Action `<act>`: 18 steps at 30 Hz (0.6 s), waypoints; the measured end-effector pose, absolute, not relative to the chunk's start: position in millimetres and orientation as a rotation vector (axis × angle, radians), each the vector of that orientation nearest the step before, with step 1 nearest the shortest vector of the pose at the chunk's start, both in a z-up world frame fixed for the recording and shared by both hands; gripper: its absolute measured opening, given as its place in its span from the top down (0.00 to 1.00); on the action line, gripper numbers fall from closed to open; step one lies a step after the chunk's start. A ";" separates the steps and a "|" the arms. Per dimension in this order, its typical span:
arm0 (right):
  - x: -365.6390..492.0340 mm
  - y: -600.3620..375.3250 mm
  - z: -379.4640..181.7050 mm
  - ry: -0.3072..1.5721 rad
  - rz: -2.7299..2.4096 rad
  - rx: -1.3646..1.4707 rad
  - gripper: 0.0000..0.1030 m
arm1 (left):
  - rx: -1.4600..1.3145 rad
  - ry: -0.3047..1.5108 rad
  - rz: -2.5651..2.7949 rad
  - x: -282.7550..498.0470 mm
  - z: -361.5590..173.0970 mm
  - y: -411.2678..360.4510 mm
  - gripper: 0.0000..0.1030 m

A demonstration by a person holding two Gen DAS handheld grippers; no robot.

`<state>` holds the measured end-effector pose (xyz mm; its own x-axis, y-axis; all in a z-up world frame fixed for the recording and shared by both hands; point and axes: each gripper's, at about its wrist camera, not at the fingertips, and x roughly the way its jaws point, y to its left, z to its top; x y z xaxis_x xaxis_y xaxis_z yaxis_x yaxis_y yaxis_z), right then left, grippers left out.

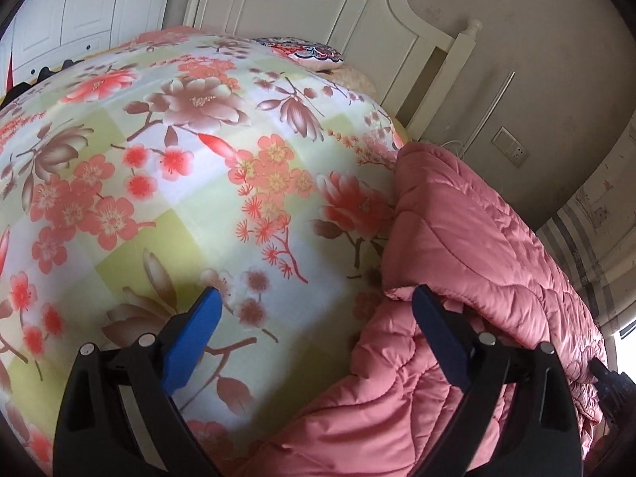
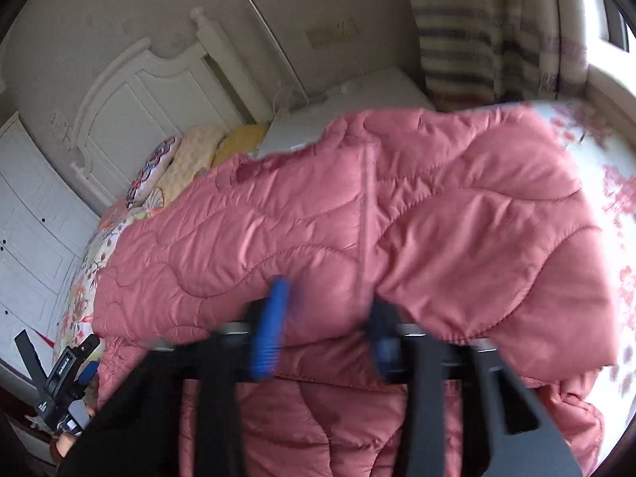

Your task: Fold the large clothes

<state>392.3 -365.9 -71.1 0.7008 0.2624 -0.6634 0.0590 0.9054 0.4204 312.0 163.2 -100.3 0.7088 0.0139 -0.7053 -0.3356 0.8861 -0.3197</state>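
Blue pads of the left hand-held gripper (image 1: pixel 314 310) stand wide apart, released, holding nothing; the right-side pad touches the edge of the pink jacket (image 1: pixel 477 246), the other hangs over the bedspread (image 1: pixel 159 151). On the right hand-held gripper (image 2: pixel 324 328) the pads are blurred; they seem partly closed around a raised fold of the jacket, though I cannot tell whether they truly pinch it. Puffy, with wavy quilting, the jacket lies on the bed's right side, one layer folded over another, a sleeve cuff hanging near the right pad. Floral bedspread covers the rest of the bed. Pillows (image 2: pixel 175 175) sit by the white headboard (image 1: pixel 318 8), a striped curtain (image 2: pixel 485 47) beyond.
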 end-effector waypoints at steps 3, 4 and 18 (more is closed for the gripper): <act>370.6 -374.2 -49.1 0.689 0.090 0.430 0.85 | -0.457 0.772 0.192 312.7 -101.0 163.4 0.07; 365.2 -378.2 -43.8 0.668 0.076 0.433 0.86 | -0.457 0.774 0.189 313.2 -100.9 162.9 0.07; 362.8 -385.6 -49.5 0.734 -0.077 0.327 0.18 | -0.456 0.781 0.194 313.6 -102.2 163.3 0.06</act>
<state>362.8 -385.6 -49.5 0.7418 0.0448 -0.6691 0.1826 0.9465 0.2659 313.6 163.3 -102.2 0.6983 0.0020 -0.7158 -0.3335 0.8858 -0.3228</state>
